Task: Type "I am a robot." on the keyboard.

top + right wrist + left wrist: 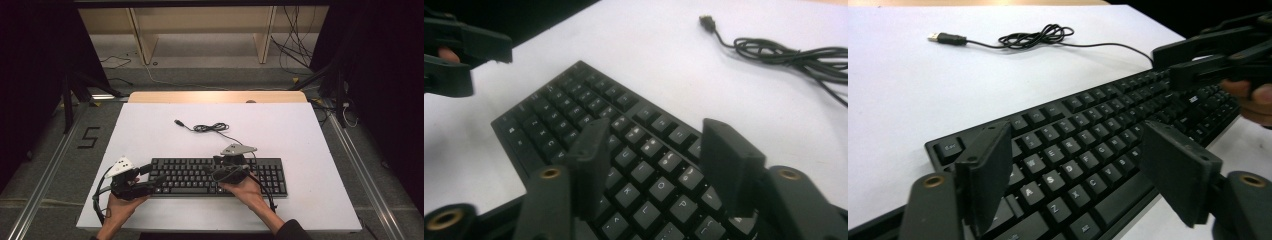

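A black keyboard (217, 176) lies along the near part of the white table (150, 135). Its cable runs back to a loose coil (210, 128) and ends in a USB plug (178, 122). My left gripper (154, 173) hovers open over the keyboard's left end, and in its own view the letter keys (1108, 115) show between the spread jaws. My right gripper (213, 167) is open above the middle keys, pointing left. In its view the keys (574, 105) lie under the jaws, with the coil (784, 50) beyond. Neither gripper holds anything.
A wooden strip (215, 96) borders the table's far edge, with a shelf frame (205, 30) and floor cables behind it. Metal rails run down both sides. A "5" (89, 137) is marked on the floor at left. Bare white surface surrounds the coil.
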